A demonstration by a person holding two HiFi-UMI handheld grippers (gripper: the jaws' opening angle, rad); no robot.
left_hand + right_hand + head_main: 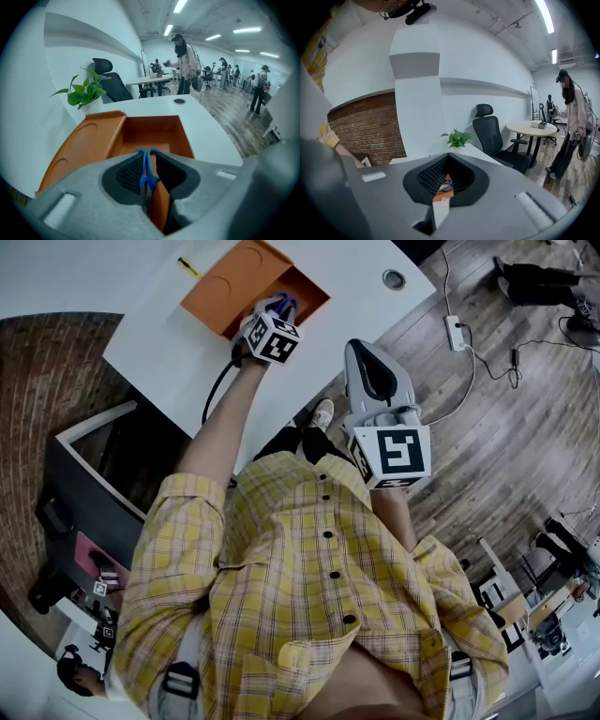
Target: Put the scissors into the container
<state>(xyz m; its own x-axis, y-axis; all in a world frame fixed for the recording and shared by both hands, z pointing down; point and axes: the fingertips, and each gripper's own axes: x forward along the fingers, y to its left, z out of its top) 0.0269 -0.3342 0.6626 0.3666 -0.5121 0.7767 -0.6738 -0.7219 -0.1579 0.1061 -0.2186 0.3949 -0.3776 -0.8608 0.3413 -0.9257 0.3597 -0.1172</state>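
The orange container [305,294] lies open on the white table [169,324], its lid [225,277] folded out to the left. My left gripper [278,307] hovers over the container's near edge, shut on the blue-handled scissors [147,168]. In the left gripper view the scissors' handles stand upright between the jaws, with the container's hollow [152,133] just beyond. My right gripper [373,381] hangs off the table's edge close to my body, shut with nothing in it. Through its jaws in the right gripper view shows a sliver of the container [443,192].
A yellow pen [189,267] lies behind the lid and a round cable hole [395,278] sits at the table's far right. A potted plant [82,93] and a black office chair [110,84] stand by the wall. Several people stand far off in the room.
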